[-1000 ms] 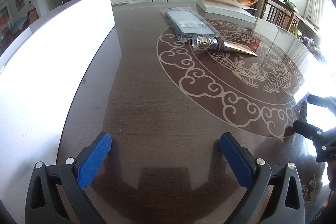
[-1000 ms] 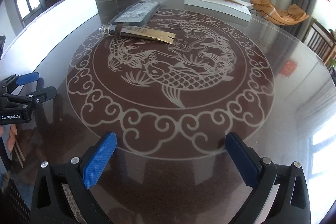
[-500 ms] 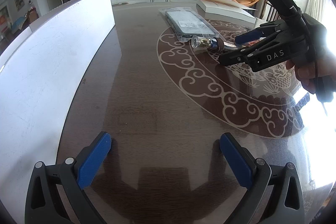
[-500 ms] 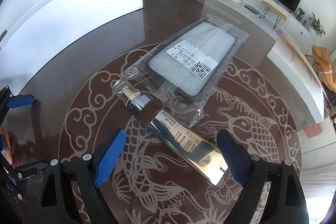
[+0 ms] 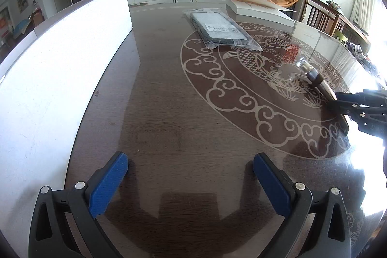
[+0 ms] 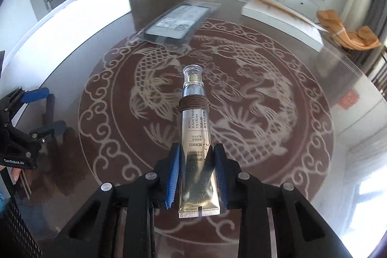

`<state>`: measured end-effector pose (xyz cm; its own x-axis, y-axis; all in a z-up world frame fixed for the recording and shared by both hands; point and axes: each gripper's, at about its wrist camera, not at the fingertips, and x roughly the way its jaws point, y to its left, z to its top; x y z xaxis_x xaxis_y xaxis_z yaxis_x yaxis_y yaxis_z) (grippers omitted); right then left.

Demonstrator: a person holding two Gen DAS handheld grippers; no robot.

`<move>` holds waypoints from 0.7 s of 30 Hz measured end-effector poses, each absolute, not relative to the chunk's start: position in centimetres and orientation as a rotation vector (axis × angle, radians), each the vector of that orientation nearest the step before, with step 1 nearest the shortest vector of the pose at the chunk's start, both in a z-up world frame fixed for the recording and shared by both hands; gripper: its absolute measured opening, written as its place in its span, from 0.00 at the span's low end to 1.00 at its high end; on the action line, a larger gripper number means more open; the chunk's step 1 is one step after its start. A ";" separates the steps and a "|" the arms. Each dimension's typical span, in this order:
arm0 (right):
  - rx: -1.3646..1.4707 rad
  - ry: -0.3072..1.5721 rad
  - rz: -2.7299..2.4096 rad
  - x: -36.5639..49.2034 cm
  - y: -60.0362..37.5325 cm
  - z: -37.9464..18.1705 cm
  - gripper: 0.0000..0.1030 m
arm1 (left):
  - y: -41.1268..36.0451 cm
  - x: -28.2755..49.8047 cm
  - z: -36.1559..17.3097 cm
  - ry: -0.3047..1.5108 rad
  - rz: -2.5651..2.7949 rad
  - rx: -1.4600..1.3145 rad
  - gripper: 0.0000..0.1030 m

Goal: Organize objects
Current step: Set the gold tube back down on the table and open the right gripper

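Observation:
A gold eye cream tube (image 6: 196, 132) with a clear cap and a brown band around its neck sits between the blue pads of my right gripper (image 6: 197, 148). The jaws are closing and the pads press on the tube's lower half, cap pointing away. In the left wrist view the tube (image 5: 314, 79) sticks out of the right gripper (image 5: 338, 100) at the right edge, its cap raised off the glass table (image 5: 169, 100). My left gripper (image 5: 191, 158) hangs open over bare tabletop, nothing between its fingers. It also shows as the left gripper (image 6: 48, 110) at the left of the right wrist view.
A flat grey item in a clear plastic bag (image 5: 220, 30) lies further back on the table. A white box (image 5: 258, 10) lies beyond it. A long white panel (image 5: 60, 59) runs along the left side. Chairs stand past the far right edge.
The right gripper closed on the tube, which lay against the bagged item, and carried it away toward the right side of the table. The left gripper stayed where it was.

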<state>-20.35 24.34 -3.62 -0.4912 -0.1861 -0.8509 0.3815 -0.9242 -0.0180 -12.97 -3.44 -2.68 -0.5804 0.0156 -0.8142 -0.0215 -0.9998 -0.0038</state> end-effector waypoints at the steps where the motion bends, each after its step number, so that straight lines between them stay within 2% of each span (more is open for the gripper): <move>1: 1.367 0.268 -2.494 -19.5 25.7 -3.5 0.28 | -3.4 -13.0 -2.7 0.010 2.774 -1.429 1.00; 4: 1.339 0.212 -2.599 -17.3 28.4 -3.6 0.29 | -3.5 -13.0 -2.7 0.010 2.774 -1.429 1.00; 5: 1.323 0.178 -2.620 -16.7 29.1 -3.6 0.34 | -3.4 -13.0 -2.7 0.010 2.774 -1.429 1.00; 6: 1.314 0.150 -2.636 -16.3 29.6 -3.8 0.52 | -3.4 -13.0 -2.7 0.011 2.774 -1.429 1.00; 8: 1.317 0.132 -2.657 -16.0 29.9 -4.1 0.77 | -3.3 -13.0 -2.7 0.026 2.779 -1.431 1.00; 13: 1.314 0.146 -2.635 -16.5 29.7 -4.2 0.80 | -2.5 -14.8 -2.7 -0.050 2.851 -1.467 1.00; 16: 1.316 0.199 -2.646 -16.7 28.9 -4.5 0.89 | -1.0 -17.8 -2.7 -0.049 2.846 -1.468 1.00; 21: 1.322 0.175 -2.627 -16.9 28.9 -4.8 0.90 | 1.8 -23.8 -2.7 -0.019 2.809 -1.463 1.00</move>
